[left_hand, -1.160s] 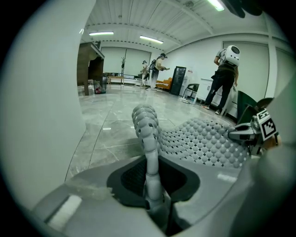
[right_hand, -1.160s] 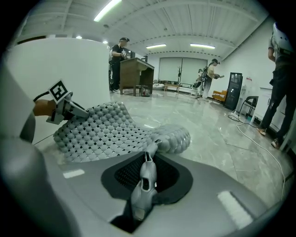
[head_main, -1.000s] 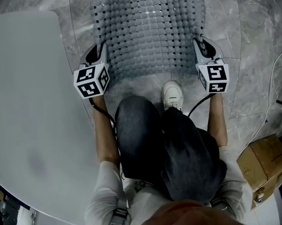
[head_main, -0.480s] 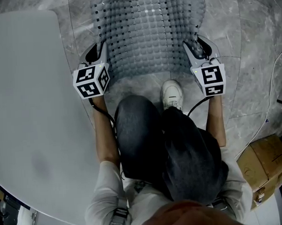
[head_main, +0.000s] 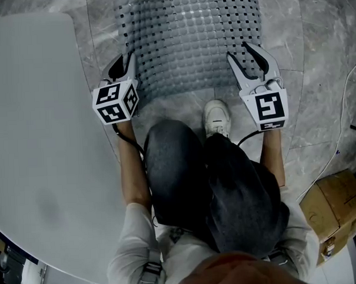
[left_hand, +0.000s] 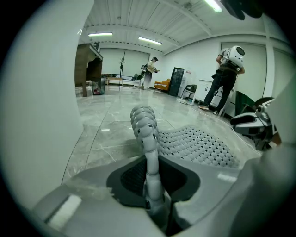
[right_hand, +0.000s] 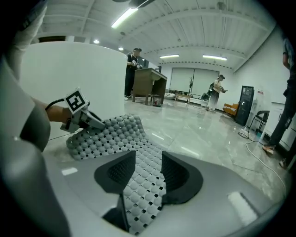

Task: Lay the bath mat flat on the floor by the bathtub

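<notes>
While left gripper [head_main: 125,65] pinches near-left corner of grey perforated bubble-textured rubber bath mat [head_main: 191,43], corner stands raised, likely for controlled lowering. Right gripper [head_main: 249,53]: jaws wide, empty, over flat near-right corner. Mat on grey marble floor [head_main: 316,73], just beside white bathtub [head_main: 37,144].

cardboard box [head_main: 336,201], wooden desk [right_hand: 149,81], black cabinet [left_hand: 177,81]

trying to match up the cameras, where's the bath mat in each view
Head view: bath mat top centre.
Left gripper view: bath mat centre, pinched corner upright, rest spreading right.
Right gripper view: bath mat bottom centre between the jaws, running up-left.
Shared landmark: white bathtub, left in all three.
</notes>
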Demonstrator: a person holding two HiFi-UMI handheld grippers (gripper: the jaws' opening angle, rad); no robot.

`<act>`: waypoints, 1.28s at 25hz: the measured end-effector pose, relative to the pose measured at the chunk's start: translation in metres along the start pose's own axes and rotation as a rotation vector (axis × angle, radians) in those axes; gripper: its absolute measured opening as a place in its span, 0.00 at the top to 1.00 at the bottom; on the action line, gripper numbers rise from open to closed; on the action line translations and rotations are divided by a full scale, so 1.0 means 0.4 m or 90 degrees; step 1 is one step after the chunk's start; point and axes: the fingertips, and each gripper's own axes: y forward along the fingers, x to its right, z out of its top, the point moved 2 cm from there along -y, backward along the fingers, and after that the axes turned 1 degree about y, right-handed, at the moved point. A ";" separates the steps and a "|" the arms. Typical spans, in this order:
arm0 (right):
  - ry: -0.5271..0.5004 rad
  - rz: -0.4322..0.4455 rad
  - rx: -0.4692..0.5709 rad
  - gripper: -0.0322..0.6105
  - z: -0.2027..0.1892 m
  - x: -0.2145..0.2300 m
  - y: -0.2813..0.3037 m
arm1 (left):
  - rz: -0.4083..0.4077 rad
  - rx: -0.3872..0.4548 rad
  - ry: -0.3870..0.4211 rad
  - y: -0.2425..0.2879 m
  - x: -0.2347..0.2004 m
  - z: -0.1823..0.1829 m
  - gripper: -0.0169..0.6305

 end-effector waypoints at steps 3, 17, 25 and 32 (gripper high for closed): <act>0.001 0.001 -0.005 0.67 -0.009 -0.001 0.000 | 0.003 0.001 -0.001 -0.001 0.000 -0.001 0.85; 0.002 0.022 -0.020 0.67 -0.037 -0.021 0.025 | 0.013 -0.003 0.000 0.010 -0.015 -0.011 0.76; -0.007 0.037 -0.017 0.67 -0.011 -0.055 0.043 | -0.006 0.022 0.002 -0.030 -0.021 0.016 0.74; -0.012 0.041 -0.015 0.67 -0.002 -0.083 0.049 | -0.039 0.035 0.019 -0.049 0.019 0.027 0.74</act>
